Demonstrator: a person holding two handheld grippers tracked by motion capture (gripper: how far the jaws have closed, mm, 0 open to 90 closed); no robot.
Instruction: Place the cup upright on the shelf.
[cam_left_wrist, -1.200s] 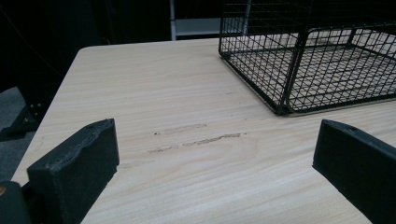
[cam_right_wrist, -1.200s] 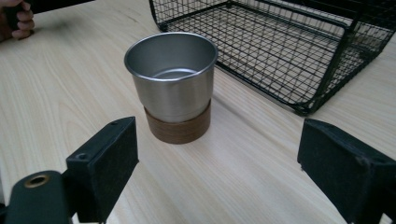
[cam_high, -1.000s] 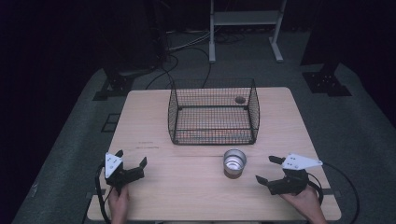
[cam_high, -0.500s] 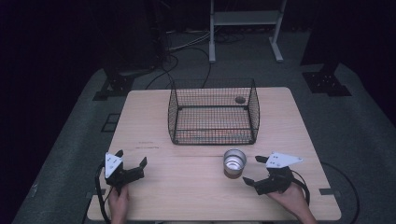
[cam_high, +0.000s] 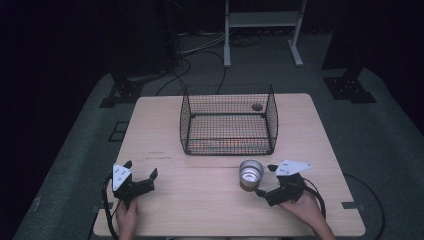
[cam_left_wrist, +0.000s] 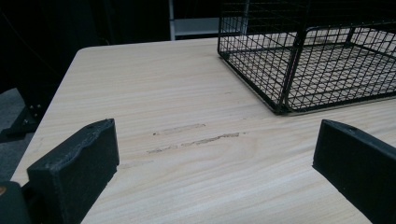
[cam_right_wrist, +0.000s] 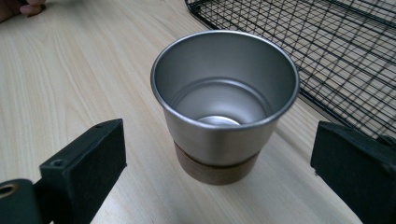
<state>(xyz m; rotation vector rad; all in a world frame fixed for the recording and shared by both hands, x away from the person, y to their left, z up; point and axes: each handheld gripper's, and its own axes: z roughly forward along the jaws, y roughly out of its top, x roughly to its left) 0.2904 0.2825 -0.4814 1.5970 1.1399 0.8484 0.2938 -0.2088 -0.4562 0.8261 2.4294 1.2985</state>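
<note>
A steel cup (cam_high: 250, 172) with a brown wooden base stands upright and empty on the table, in front of the wire basket (cam_high: 227, 120). My right gripper (cam_high: 265, 180) lies just right of it, open; its jaws have just been opening. In the right gripper view the cup (cam_right_wrist: 224, 102) stands just ahead of the wide-apart jaws of my right gripper (cam_right_wrist: 222, 140), and neither pad touches it. My left gripper (cam_high: 141, 170) rests near the table's front left, open and holding nothing. In the left gripper view my left gripper (cam_left_wrist: 215, 135) points over bare wood toward the basket (cam_left_wrist: 280, 56).
The black wire basket sits mid-table toward the back, with a small dark round thing (cam_high: 257, 106) at its far right corner. The wooden table (cam_high: 200, 200) has scuff marks (cam_left_wrist: 196, 139) in front of the left gripper. Cables and a white frame stand on the floor behind.
My right gripper has moved left, up to the cup, and its jaws stand wider apart. The left gripper and the cup have stayed where they were.
</note>
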